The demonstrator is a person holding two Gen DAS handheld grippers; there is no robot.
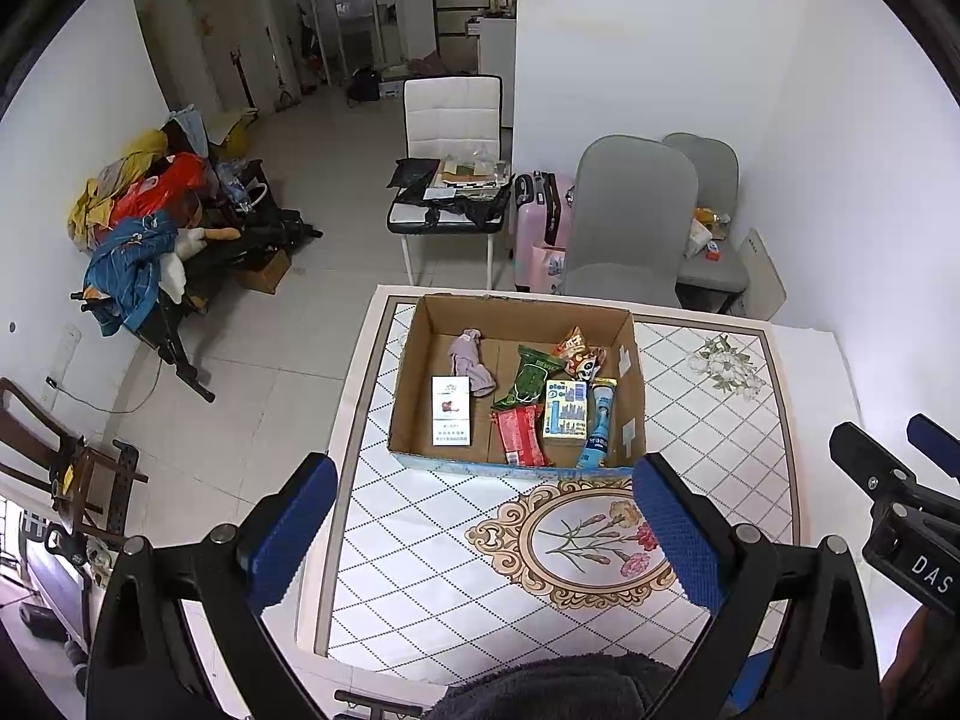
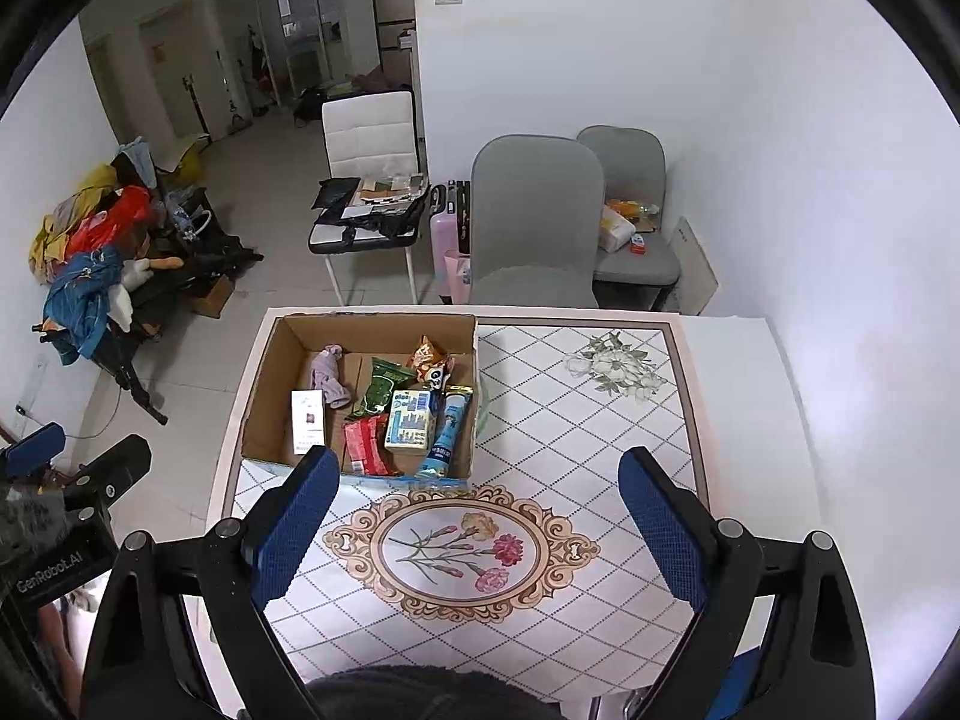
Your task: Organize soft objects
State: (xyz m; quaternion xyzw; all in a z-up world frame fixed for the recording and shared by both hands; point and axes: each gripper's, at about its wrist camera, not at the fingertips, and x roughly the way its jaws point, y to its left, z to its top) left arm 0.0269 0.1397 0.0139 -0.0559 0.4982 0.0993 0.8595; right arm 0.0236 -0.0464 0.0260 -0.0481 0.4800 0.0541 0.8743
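An open cardboard box (image 1: pixel 420 360) (image 2: pixel 264 384) stands on the patterned table. Inside lie a lilac soft cloth (image 1: pixel 471 363) (image 2: pixel 330 381), a white flat pack (image 1: pixel 450 411), a green snack bag (image 1: pixel 528 381), an orange snack bag (image 1: pixel 576 351), a red packet (image 1: pixel 521 435), a small carton (image 1: pixel 564 411) and a blue tube (image 1: pixel 600 426). My left gripper (image 1: pixel 486 528) is open and empty, held above the table's near left edge, short of the box. My right gripper (image 2: pixel 480 522) is open and empty, above the floral medallion (image 2: pixel 462 549).
Two grey chairs (image 1: pixel 630 216) stand behind the table. A white chair (image 1: pixel 450 180) carries bags and papers, with a pink suitcase (image 1: pixel 540 210) beside it. A heap of clothes and gear (image 1: pixel 150 228) lies on the floor at left. A white wall is at right.
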